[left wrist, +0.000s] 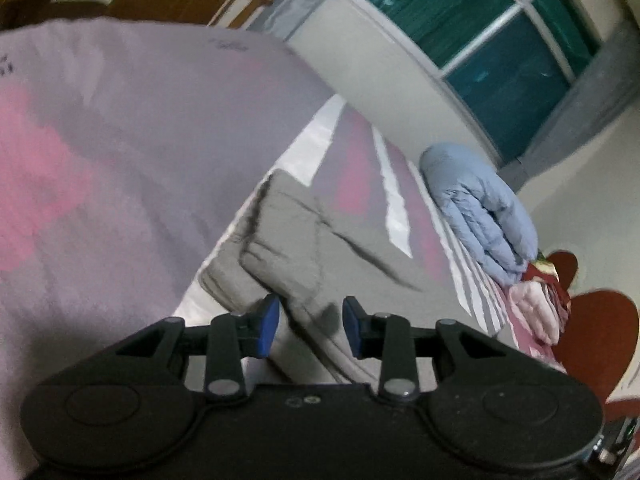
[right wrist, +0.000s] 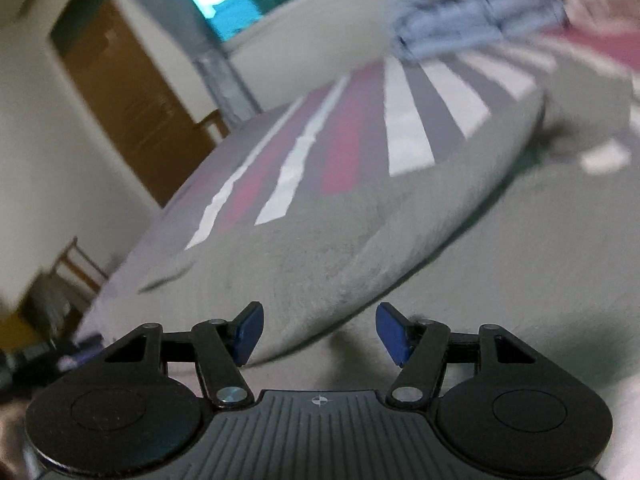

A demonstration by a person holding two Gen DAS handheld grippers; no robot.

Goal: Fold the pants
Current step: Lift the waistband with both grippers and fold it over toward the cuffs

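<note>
Grey pants lie on a striped bedsheet, partly folded into layers. In the right wrist view the grey pants fill the middle, with one folded edge raised over the layer below. My left gripper is open, its blue pads either side of a grey fabric fold, not clamped. My right gripper is open just in front of the raised folded edge, holding nothing.
A folded light-blue quilted garment and pink clothes lie at the bed's far side. A large pink-grey cloth fills the left. A window and a wooden door are behind.
</note>
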